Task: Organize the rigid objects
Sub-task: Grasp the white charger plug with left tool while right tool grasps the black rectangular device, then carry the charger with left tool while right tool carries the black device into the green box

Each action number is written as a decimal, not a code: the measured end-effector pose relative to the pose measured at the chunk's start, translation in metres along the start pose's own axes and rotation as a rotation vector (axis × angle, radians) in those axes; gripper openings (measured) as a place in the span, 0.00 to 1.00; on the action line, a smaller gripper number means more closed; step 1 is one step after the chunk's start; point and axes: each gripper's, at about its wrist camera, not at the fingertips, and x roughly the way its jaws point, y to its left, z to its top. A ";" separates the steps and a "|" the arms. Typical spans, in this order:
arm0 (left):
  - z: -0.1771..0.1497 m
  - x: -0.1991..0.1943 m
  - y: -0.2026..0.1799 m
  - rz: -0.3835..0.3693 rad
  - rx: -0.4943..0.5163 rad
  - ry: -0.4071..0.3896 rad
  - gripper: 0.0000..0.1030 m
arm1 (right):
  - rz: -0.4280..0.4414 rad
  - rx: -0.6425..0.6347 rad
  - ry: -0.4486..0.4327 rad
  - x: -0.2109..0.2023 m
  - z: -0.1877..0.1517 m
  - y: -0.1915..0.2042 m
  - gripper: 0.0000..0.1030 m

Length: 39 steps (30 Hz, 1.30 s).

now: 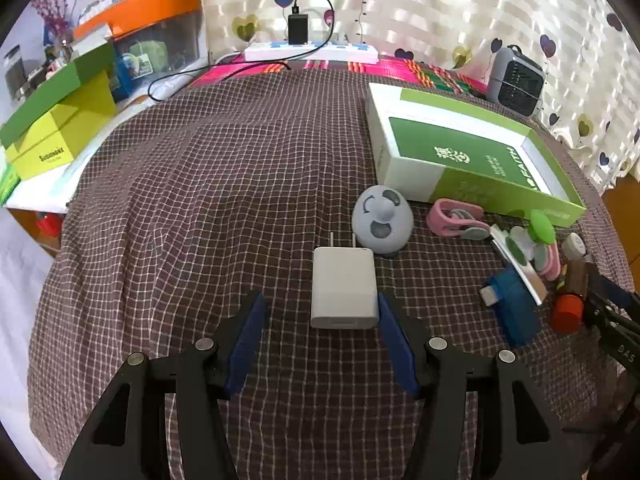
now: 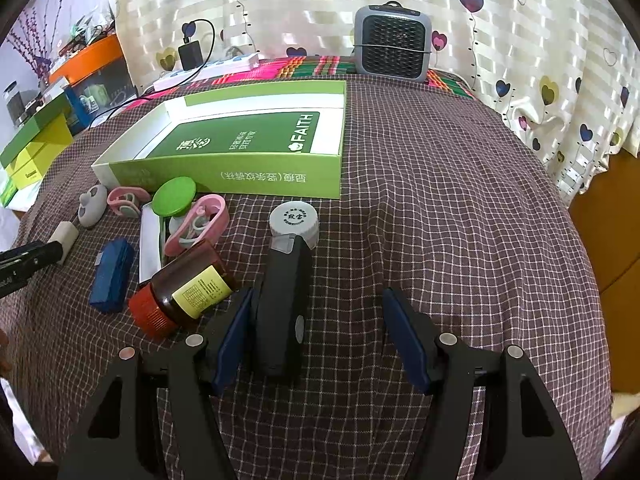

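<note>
A white charger [image 1: 344,288] lies prongs away on the checked cloth between the fingers of my open left gripper [image 1: 322,306], its side against the right pad. My right gripper [image 2: 319,300] is also open around a black oblong device [image 2: 282,304], which rests against its left pad. Just beyond the device stands a white-capped bottle [image 2: 294,220]. The open green box [image 2: 260,178] lies further back. In front of it are a grey-blue toy [image 1: 382,222], pink clips [image 1: 452,218], a green lid [image 2: 174,196], a blue block [image 2: 112,274] and a brown bottle [image 2: 180,292] with a red cap lying on its side.
A grey fan heater [image 2: 394,44] stands at the back by the curtain. A power strip [image 1: 312,52] with a black plug and cable lies at the far edge. Yellow-green boxes [image 1: 60,128] and an orange-lidded bin [image 1: 156,20] sit beyond the left side.
</note>
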 end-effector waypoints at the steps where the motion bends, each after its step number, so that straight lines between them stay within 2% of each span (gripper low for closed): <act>1: 0.001 0.003 0.001 -0.002 -0.001 0.007 0.56 | 0.001 0.001 0.000 0.000 0.000 0.000 0.64; 12: 0.006 0.010 0.002 -0.010 0.046 -0.030 0.55 | -0.003 0.003 -0.003 0.000 0.001 -0.001 0.64; 13: 0.006 0.010 0.002 -0.010 0.048 -0.032 0.55 | -0.003 0.003 -0.005 0.000 0.001 0.000 0.63; 17: 0.006 0.010 0.001 -0.010 0.059 -0.042 0.45 | -0.005 0.003 -0.017 -0.003 0.000 -0.001 0.47; 22: 0.007 0.011 0.003 -0.008 0.060 -0.050 0.38 | -0.011 0.013 -0.019 -0.004 0.000 -0.003 0.37; 24: 0.007 0.010 0.004 -0.003 0.059 -0.052 0.32 | -0.012 0.021 -0.021 -0.004 0.000 -0.005 0.32; 39: 0.009 0.008 0.008 -0.015 0.051 -0.053 0.32 | -0.007 0.036 -0.039 -0.009 0.001 -0.010 0.26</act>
